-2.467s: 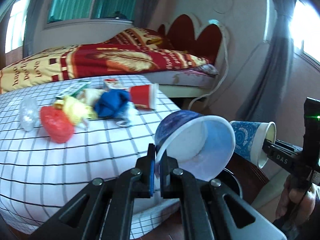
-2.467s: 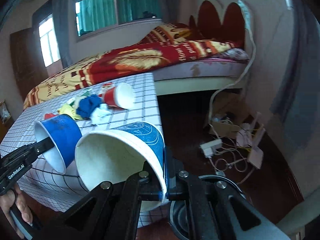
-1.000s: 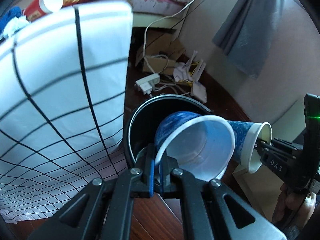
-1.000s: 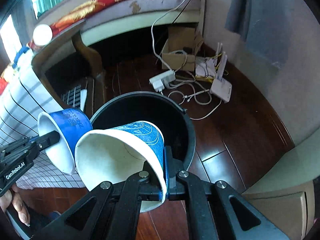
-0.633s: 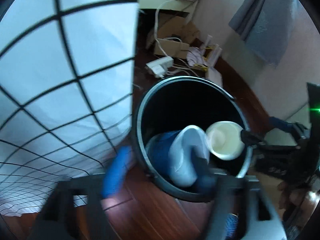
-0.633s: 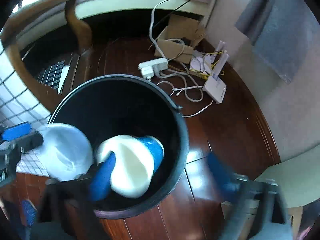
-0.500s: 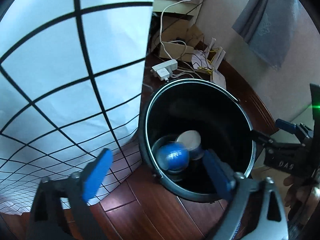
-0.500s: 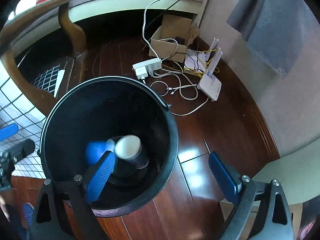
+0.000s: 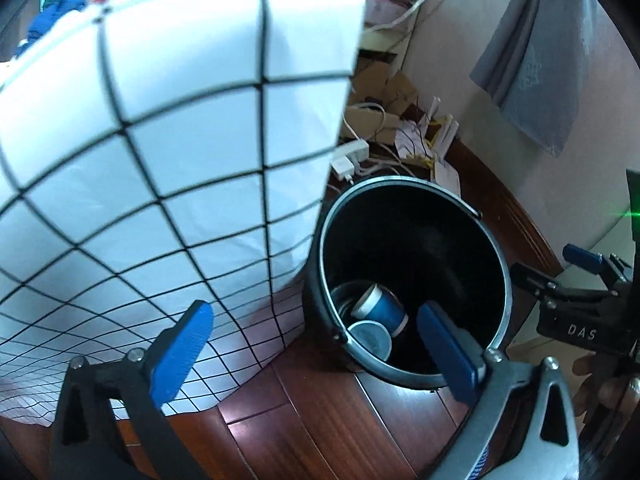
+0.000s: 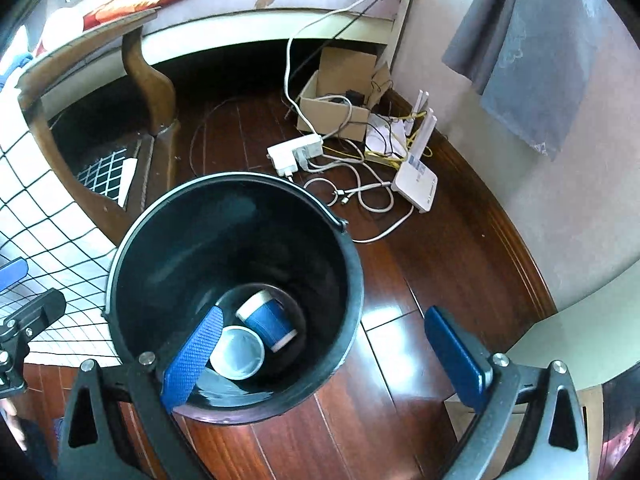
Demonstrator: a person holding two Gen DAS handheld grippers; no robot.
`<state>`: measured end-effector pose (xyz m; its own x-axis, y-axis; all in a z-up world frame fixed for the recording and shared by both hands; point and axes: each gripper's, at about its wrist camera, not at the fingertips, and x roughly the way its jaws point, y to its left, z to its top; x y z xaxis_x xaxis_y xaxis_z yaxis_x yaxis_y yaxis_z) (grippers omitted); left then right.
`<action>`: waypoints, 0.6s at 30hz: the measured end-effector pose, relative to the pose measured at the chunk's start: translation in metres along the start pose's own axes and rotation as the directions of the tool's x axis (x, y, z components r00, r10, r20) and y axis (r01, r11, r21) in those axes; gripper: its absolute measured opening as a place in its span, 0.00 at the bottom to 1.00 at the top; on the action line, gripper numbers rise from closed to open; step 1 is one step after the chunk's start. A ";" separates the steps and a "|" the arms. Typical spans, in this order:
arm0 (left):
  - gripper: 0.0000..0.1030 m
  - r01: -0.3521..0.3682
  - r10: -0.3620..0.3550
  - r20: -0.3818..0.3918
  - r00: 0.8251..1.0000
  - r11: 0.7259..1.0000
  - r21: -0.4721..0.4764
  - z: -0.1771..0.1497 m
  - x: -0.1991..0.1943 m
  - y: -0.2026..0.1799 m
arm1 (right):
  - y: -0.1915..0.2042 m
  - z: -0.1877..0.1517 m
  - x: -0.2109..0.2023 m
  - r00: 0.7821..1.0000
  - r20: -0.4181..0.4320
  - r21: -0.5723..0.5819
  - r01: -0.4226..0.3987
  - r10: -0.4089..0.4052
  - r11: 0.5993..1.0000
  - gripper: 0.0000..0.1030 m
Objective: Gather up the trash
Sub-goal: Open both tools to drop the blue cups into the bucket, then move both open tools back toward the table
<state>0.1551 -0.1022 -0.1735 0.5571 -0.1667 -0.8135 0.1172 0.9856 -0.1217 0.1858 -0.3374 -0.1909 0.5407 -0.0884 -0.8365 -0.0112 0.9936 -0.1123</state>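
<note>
Lying at the bottom of the black bucket (image 10: 352, 280) are two blue paper cups. One blue cup (image 10: 267, 325) rests on its side, white rim toward the table side; the second cup (image 10: 238, 347) sits just beside it, touching it, its white mouth facing up. In the left wrist view the same pair shows low in the bucket (image 9: 502, 264): side-lying cup (image 9: 382, 309), mouth-up cup (image 9: 371, 338).

Left gripper (image 9: 316, 352): jaws spread wide, blue pads empty, poised above the near rim of the bucket. Right gripper (image 10: 324, 354): jaws likewise spread wide, nothing between them, left pad over the bucket opening, right pad over bare floor. The right gripper (image 9: 576, 276) is also seen at the right edge of the left view, beyond the rim.

Bucket stands on a dark red wooden floor (image 10: 420, 264), just beside the hanging white grid-pattern tablecloth (image 9: 168, 152). Beyond it: a white power strip (image 10: 295, 154), tangled cables, a cardboard box (image 10: 340, 102), a white router (image 10: 416, 180). Grey curtain (image 10: 532, 52) hangs at the wall; bed edge (image 10: 256, 4) behind.
</note>
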 end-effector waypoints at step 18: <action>1.00 -0.026 0.036 0.131 0.991 0.997 -0.075 0.011 -0.084 0.039 | 0.057 0.026 -0.077 0.986 0.139 -0.051 -0.082 0.089 0.995 1.00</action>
<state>0.1220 -0.0497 -0.1032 0.6639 -0.1334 -0.7358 0.0407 0.9889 -0.1426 0.1656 -0.2725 -0.1193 0.6489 0.0107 -0.7608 -0.0986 0.9927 -0.0702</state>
